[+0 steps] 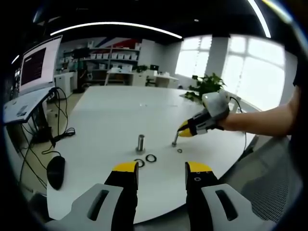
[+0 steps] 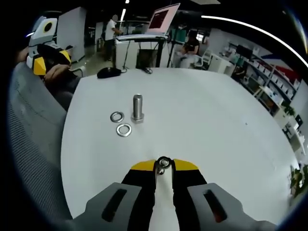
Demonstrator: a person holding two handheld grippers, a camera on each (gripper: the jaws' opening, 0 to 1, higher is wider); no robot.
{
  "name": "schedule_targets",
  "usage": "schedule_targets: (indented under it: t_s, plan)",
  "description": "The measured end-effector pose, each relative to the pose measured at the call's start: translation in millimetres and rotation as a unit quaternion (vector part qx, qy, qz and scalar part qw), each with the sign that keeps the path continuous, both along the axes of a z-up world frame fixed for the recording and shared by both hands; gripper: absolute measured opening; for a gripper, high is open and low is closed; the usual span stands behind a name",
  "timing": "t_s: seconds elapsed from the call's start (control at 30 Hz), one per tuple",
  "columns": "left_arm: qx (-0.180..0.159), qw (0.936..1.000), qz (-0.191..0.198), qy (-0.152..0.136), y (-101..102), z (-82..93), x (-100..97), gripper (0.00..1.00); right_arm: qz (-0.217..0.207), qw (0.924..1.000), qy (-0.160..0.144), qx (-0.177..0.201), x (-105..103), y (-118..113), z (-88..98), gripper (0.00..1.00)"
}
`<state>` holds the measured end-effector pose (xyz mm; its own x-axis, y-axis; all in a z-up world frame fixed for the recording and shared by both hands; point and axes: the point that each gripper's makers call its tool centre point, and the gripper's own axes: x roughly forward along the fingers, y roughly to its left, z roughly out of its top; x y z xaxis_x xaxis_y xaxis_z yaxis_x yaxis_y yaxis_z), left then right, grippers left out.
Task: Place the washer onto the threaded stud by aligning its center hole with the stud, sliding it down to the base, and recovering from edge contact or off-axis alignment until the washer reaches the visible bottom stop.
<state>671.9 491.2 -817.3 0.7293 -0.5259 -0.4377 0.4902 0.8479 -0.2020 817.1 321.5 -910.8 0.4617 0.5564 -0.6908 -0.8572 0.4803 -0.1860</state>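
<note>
Your right tongs (image 2: 164,165) pinch a washer (image 2: 164,162) at their tips. Left tongs (image 1: 162,169) stand wide and hold nothing. The threaded stud (image 2: 137,108) stands bare on the desk (image 2: 216,125), well ahead of the right tongs; two spare washers (image 2: 120,123) lie beside it. Carrying, aligning and seating remain.

left gripper (image 1: 162,175) | fingers (image 1: 126,168) yellow-tipped, black | grey housings, slotted

Threaded stud (image 2: 137,108) upright on white table; small metal washer (image 2: 163,162) pinched edge-on, well apart from stud.
</note>
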Motion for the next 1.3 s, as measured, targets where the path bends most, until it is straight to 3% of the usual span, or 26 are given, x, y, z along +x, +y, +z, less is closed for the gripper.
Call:
schedule_targets:
  t_s: [0.13,0.4,0.7,1.17,1.3]
  plan:
    - [0.0,1.0,0.0,0.0,-0.2,-0.1,-0.1,0.36,0.007,0.9999,0.003,-0.009,0.8,0.9,1.1,0.13]
    - [0.001,1.0,0.0,-0.001,0.2,0.1,0.0,0.36,0.021,0.9985,0.044,-0.025,-0.8,2.0,2.9,0.13]
    - [-0.001,1.0,-0.001,-0.002,-0.3,0.8,0.0,0.36,0.043,0.9958,0.06,-0.054,-1.9,1.8,9.2,0.13]
    - [-0.001,1.0,-0.006,-0.001,-2.0,0.4,-0.9,0.36,0.094,0.9854,0.085,-0.114,-6.4,2.1,13.3,0.13]
    - [-0.003,1.0,-0.006,-0.002,-1.8,0.7,-0.7,0.36,0.127,0.9763,0.107,-0.139,-14.1,1.3,12.8,0.13]
